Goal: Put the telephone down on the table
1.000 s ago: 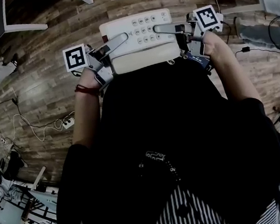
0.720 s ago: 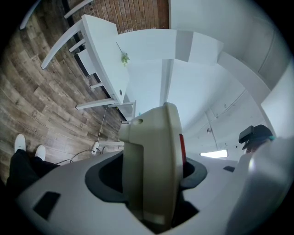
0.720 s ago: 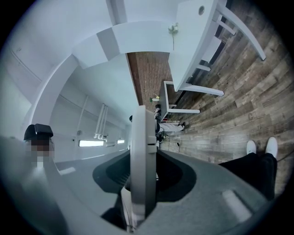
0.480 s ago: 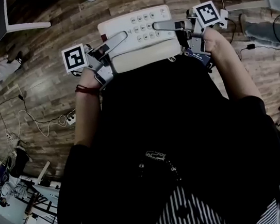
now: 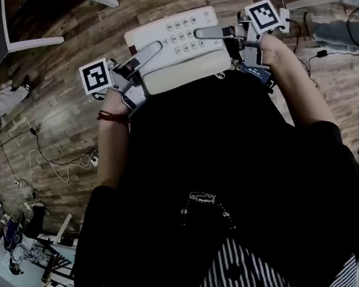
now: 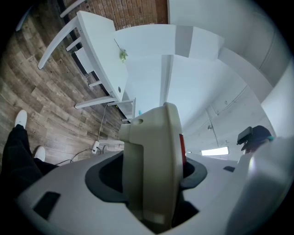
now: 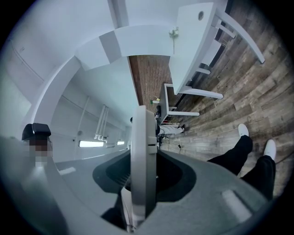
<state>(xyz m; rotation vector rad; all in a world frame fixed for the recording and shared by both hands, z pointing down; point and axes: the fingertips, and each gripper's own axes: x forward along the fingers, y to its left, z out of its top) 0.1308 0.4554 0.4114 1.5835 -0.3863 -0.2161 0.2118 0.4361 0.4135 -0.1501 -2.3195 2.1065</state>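
Left gripper's marker cube (image 5: 96,76): I read only a black-and-white square pattern, no text. The left gripper (image 5: 150,53) is clamped on the left end of the telephone (image 5: 178,43). In the left gripper view the cream casing fills the gap between the jaws, with a pad pressed against each face.

The telephone is held level in front of my chest, above the wooden floor (image 5: 62,117) and not on any surface. Its keypad faces up, but the key markings are too small to read. A small red patch (image 5: 130,48) at the near left corner shows no legible print.

The right gripper (image 5: 207,34) is closed about halfway on the right end. The right gripper view shows the thin edge of the casing pinched between the jaws. Its marker cube (image 5: 263,16) carries a square pattern only.

Clearance: loose cables (image 5: 56,168) lie on the floor to the left. The white table (image 6: 98,46) stands well apart from the telephone, with bare floor between them.
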